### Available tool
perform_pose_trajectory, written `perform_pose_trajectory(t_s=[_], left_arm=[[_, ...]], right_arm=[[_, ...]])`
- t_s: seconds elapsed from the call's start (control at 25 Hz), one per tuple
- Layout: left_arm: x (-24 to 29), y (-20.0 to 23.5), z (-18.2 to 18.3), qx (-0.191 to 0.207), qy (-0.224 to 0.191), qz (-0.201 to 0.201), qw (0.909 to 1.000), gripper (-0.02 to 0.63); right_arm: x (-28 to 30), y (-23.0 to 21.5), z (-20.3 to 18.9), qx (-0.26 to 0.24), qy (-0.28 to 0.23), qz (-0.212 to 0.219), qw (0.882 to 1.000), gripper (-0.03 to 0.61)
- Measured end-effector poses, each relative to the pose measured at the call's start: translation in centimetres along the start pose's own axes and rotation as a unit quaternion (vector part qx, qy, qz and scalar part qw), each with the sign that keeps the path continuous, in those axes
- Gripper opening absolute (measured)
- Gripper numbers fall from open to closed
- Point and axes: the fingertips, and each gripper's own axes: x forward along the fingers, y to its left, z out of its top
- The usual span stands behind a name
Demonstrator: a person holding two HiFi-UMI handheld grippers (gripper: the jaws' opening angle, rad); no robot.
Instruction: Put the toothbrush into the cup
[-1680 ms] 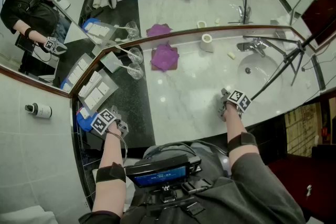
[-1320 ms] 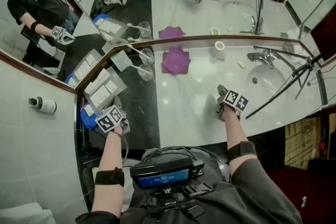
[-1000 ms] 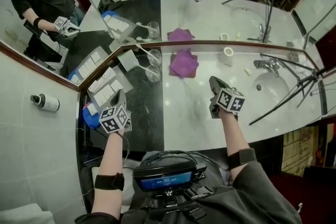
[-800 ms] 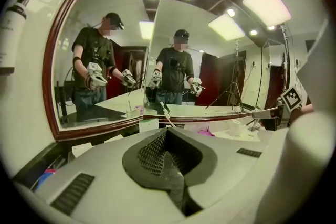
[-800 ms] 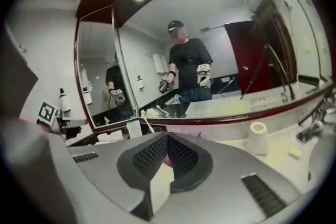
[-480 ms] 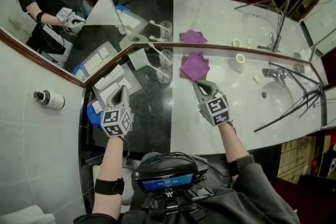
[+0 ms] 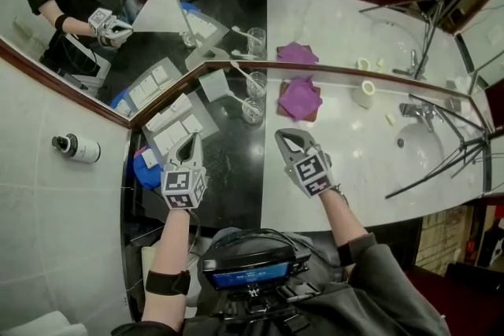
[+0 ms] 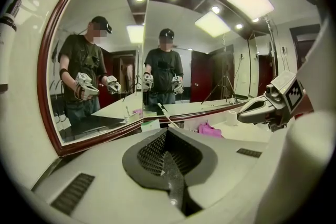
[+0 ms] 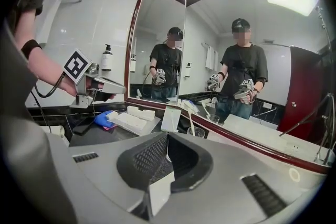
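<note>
Right gripper view, cup (image 9: 197, 132) base hidden behind closed right tongs (image 9: 167, 139), toothbrush (image 9: 189, 117) small

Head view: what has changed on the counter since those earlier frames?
The right tool swung from the counter edge by the sink leftward across the marble to just below the purple cloth, rolling as it went. Nothing was taken hold of. The left tool stayed over the black counter, rolling slightly; both stay shut and empty.

Open counter (image 7: 228, 169) before cups (image 7: 252, 111); cloth (image 7: 300, 98) right, trays (image 7: 178, 131) left.
</note>
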Motion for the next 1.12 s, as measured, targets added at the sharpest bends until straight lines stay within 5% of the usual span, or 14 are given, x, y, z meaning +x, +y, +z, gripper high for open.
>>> perform_pose_trajectory(t_s=[0.16, 0.44, 1.12], left_arm=[[0.7, -0.3, 0.0, 0.004, 0.001, -0.003, 1.0000, 0.000], [2.5, -1.5, -0.3, 0.023, 0.010, -0.015, 0.9996, 0.000], [6.5, -2.6, -2.0, 0.017, 0.025, -0.036, 0.9989, 0.000]], right_arm=[[1.6, -0.2, -0.6, -0.007, 0.016, -0.003, 1.000, 0.038], [6.7, -1.0, -1.1, -0.043, 0.058, 0.027, 0.997, 0.162], [19.5, -1.5, -2.5, -0.140, 0.155, 0.092, 0.974, 0.192]])
